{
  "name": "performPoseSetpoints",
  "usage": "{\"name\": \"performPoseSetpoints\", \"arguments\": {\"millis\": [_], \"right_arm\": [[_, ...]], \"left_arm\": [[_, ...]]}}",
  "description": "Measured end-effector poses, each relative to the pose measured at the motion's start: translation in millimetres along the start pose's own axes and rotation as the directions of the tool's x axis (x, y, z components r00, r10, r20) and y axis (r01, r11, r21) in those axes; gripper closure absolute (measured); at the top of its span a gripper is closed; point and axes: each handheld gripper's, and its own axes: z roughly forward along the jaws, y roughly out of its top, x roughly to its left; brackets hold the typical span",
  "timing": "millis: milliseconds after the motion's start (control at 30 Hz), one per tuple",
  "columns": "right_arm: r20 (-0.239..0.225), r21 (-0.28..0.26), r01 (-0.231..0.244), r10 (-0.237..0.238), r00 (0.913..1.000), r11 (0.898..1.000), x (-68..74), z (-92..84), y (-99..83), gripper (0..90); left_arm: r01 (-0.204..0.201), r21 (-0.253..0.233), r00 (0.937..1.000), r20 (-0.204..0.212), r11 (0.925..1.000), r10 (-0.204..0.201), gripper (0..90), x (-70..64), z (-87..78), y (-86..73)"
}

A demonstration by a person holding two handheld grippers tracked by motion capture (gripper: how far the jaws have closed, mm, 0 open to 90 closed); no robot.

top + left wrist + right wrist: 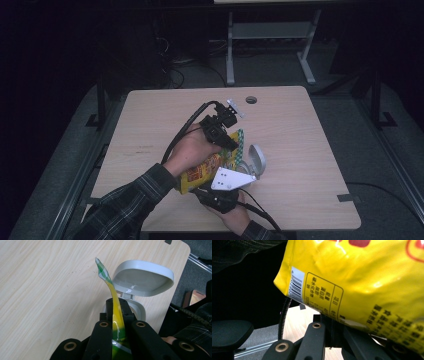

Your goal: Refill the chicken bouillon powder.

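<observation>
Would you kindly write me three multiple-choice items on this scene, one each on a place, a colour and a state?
1. Where is the grey container relative to the snack bag in the high view?
A. right of it
B. left of it
C. on the floor

2. What is the bag's main colour?
A. blue
B. yellow
C. white

3. How is the container's hinged lid?
A. shut
C. flipped open
B. missing

Key: 1 A, the container lies on the table just right of the bag; 2 B, yellow film with a barcode in the right gripper view; 3 C, the left gripper view shows the lid raised, its inside visible, beyond the left gripper clamped on the bag's edge.
</observation>
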Motion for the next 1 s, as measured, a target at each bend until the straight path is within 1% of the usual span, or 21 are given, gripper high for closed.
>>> {"name": "performPoseSetpoints", "arguments": {"millis": [400, 667, 800, 1000], "right_arm": [[0.001, -0.001, 0.001, -0.001, 1.0000, 1.000, 0.2, -0.1, 0.0, 90.0], [0.001, -0.002, -0.001, 0.001, 1.0000, 1.000, 0.7, 0.1, -0.1, 90.0], [0.000, -0.003, -0.001, 0.001, 1.0000, 1.000, 0.8, 0.2, -0.2, 90.0], [-0.001, -0.003, -0.001, 0.001, 1.0000, 1.000, 0.9, 0.2, -0.2, 90.0]], "left_arm": [[-0.003, -0.002, 1.0000, -0.007, 1.0000, 0.003, 89.8, -0.2, 0.9, 0.4], [-0.006, 0.005, 1.0000, -0.008, 1.0000, 0.006, 89.9, -0.1, 1.1, 0.6], [0.000, 0.001, 1.0000, -0.010, 1.0000, 0.000, 89.8, -0.7, 1.9, 0.4], [-0.001, 0.003, 0.9999, -0.012, 1.0000, 0.001, 89.8, -0.3, 2.3, 0.6]]}}
